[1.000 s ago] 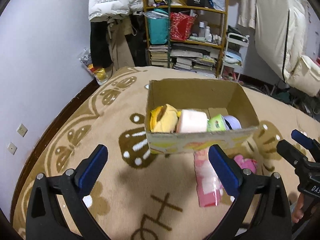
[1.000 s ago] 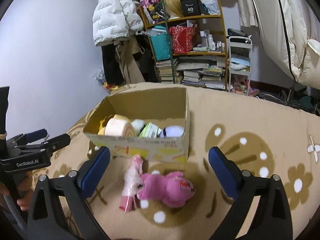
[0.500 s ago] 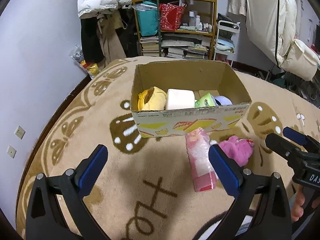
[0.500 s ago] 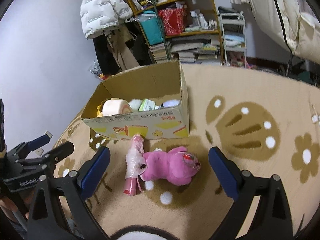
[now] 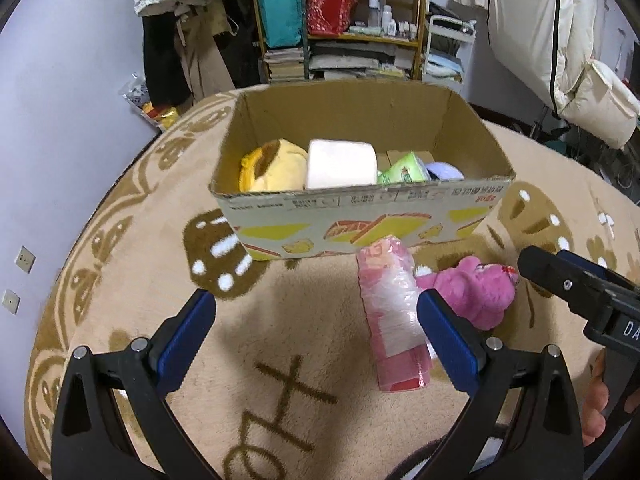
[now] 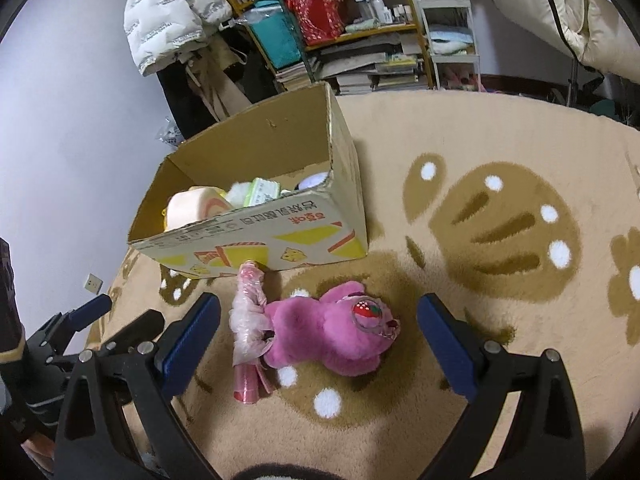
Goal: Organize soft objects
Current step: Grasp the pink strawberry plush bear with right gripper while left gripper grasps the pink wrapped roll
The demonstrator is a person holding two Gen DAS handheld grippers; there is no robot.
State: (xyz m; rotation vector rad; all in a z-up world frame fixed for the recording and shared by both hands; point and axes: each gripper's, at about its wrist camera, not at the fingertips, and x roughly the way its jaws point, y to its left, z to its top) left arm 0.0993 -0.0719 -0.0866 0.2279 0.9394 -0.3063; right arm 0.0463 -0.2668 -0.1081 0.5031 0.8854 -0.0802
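Both claws, left and right, have dropped closer, jaws apart, empty; the pink plush at lower centre looks next for the box.

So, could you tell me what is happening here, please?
A person is sorting soft things into a cardboard box on a rug, holding a gripper in each hand. Both the left gripper and the right gripper are open and empty. A pink plush toy and a pink wrapped pack lie outside the box.
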